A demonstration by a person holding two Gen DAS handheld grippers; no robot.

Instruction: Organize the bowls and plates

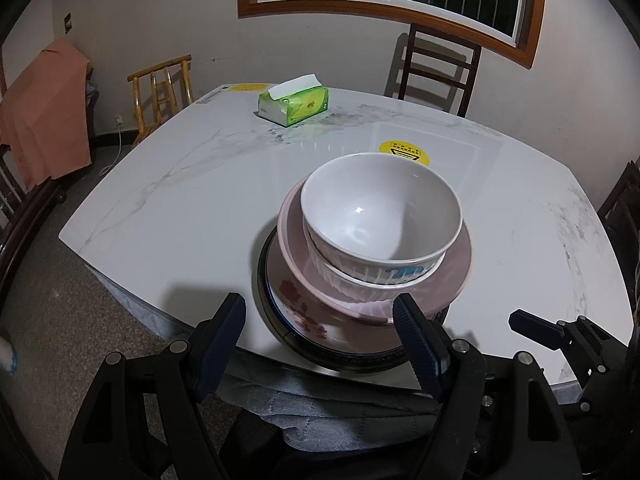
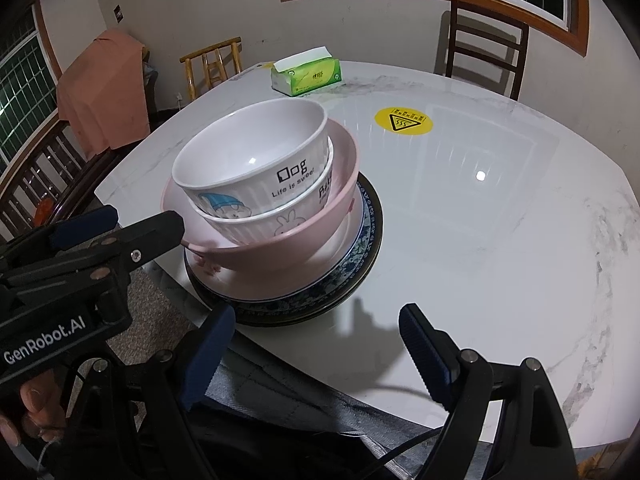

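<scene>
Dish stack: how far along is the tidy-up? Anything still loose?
Looks essentially done: two white bowls nest in the pink bowl, which sits tilted on the plates near the table edge. In hand: nothing; left gripper and right gripper are open. Left: perhaps levelling the stack; no other dishes show.

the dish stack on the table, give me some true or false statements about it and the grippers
1. The top white bowl sits nested in another white bowl. True.
2. The pink bowl lies under the plates. False: it rests on the floral plate, above the dark-rimmed plate.
3. The left gripper is clamped on the pink bowl. False: its jaws stand open, nothing pressed between them.
4. The right gripper is open and holds nothing. True.
5. The tissue pack rests against the stack. False: it lies apart, at the far side of the table.
</scene>
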